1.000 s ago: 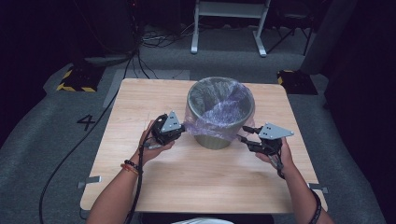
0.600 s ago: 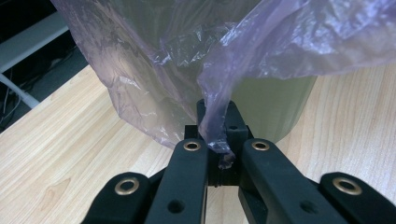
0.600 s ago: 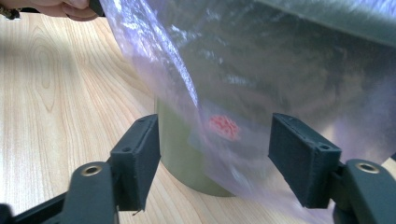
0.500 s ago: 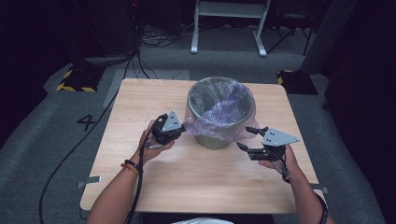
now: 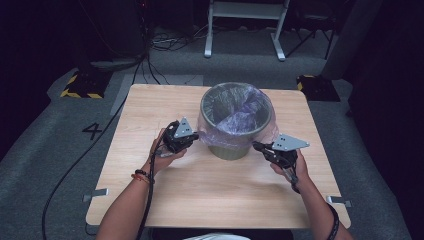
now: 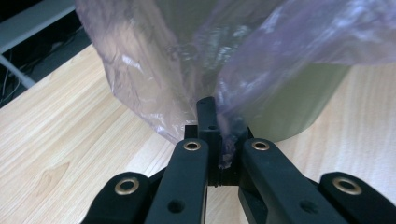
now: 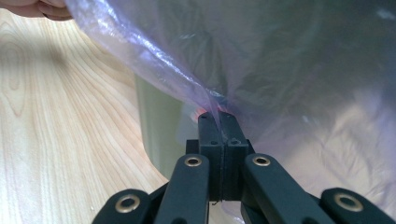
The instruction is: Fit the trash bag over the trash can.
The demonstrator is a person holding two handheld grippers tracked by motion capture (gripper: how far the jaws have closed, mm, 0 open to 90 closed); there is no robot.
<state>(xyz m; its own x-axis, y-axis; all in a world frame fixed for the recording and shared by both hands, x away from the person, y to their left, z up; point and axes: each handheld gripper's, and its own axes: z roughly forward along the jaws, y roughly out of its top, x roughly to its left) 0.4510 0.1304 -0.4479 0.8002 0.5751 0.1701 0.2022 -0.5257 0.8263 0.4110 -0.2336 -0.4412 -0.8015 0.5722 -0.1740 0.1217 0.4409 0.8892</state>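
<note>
Bag film (image 5: 240,117) is pinched in both left gripper (image 5: 196,136) and right gripper (image 5: 257,146).

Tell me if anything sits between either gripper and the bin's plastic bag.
Nothing visible does. The left gripper and the right gripper each have their jaws closed directly on the plastic bag where it hangs over the side of the bin.
</note>
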